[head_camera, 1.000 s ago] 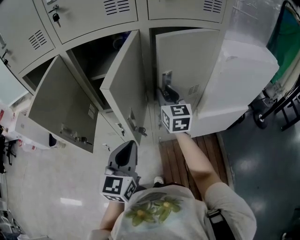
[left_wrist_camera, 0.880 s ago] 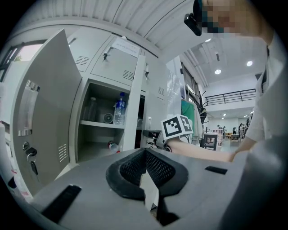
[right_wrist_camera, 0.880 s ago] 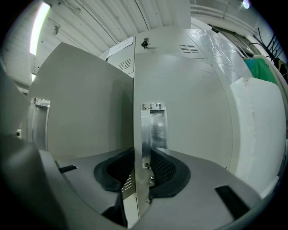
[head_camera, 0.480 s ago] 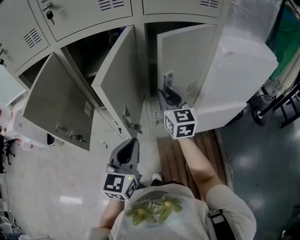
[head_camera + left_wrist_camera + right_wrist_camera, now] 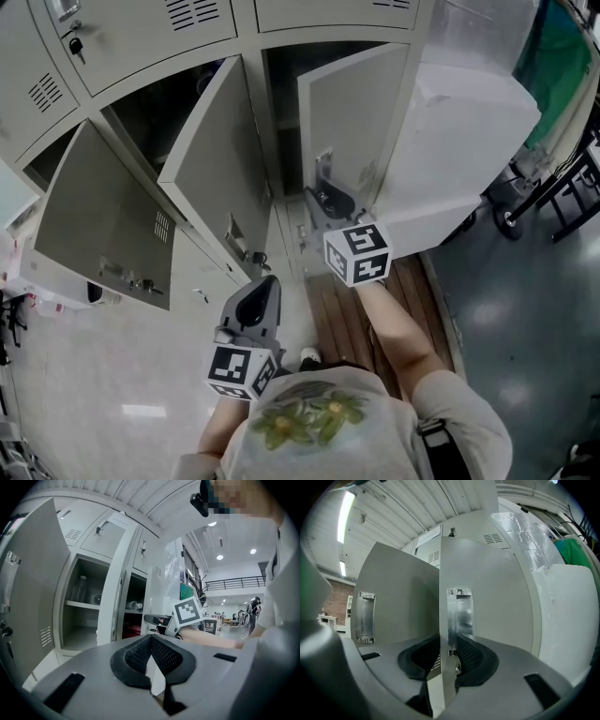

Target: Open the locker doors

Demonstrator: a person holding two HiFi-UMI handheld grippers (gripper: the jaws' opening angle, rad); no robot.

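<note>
Three grey locker doors stand open in the head view: the left door [image 5: 103, 220], the middle door [image 5: 211, 169] and the right door [image 5: 352, 122]. My right gripper [image 5: 324, 200] is shut on the right door's free edge, just below its metal handle plate [image 5: 459, 616]. In the right gripper view that edge [image 5: 442, 634] runs straight between the pads [image 5: 471, 660]. My left gripper [image 5: 260, 289] hangs low and back from the lockers, shut with nothing in it. Its pads [image 5: 140, 653] meet at the tips.
A large white wrapped block [image 5: 469, 159] stands right of the lockers, close behind the right door. Wooden slats [image 5: 347, 309] lie on the floor below it. Closed upper lockers carry keys [image 5: 75, 44]. Bottles [image 5: 133, 605] lie on shelves inside. Black frames [image 5: 553, 187] stand at the far right.
The right door has swung further out with my right gripper on its edge, which has drawn back towards me. The lockers have shifted up and left in the head view. The left gripper stays put.
</note>
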